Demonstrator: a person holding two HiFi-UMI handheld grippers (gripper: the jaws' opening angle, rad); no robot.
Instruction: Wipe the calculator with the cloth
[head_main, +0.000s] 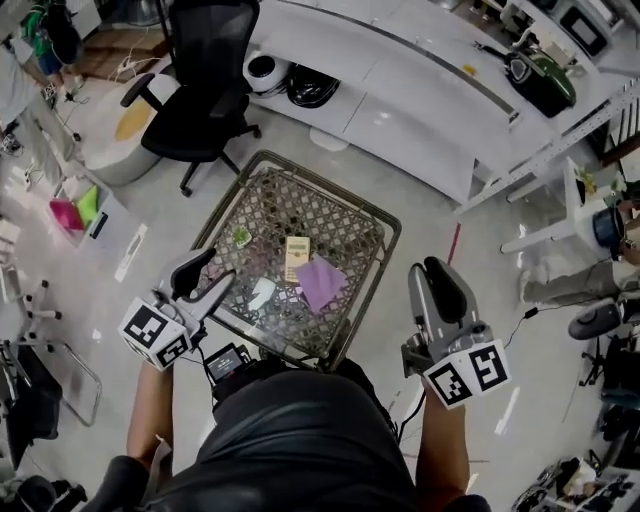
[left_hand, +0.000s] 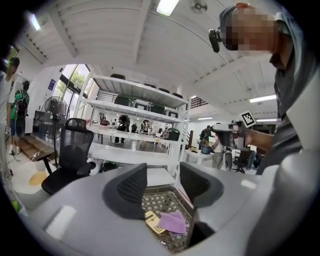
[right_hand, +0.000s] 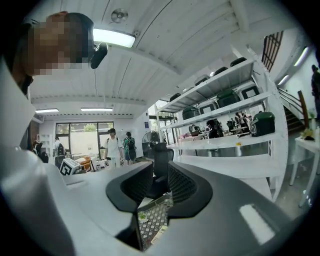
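Jaws on the left gripper (head_main: 215, 268) and right gripper (head_main: 430, 268) stood apart, gripping nothing. Both were held clear of the lattice worktop (head_main: 300, 205), where the calculator (head_main: 297, 258) lay touching the purple cloth (head_main: 322, 283).

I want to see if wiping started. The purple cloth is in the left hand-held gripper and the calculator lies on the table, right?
Not quite. The purple cloth lies on the table beside the calculator; the left hand-held gripper is empty, its jaws apart. The head view shows this. The calculator part is right.
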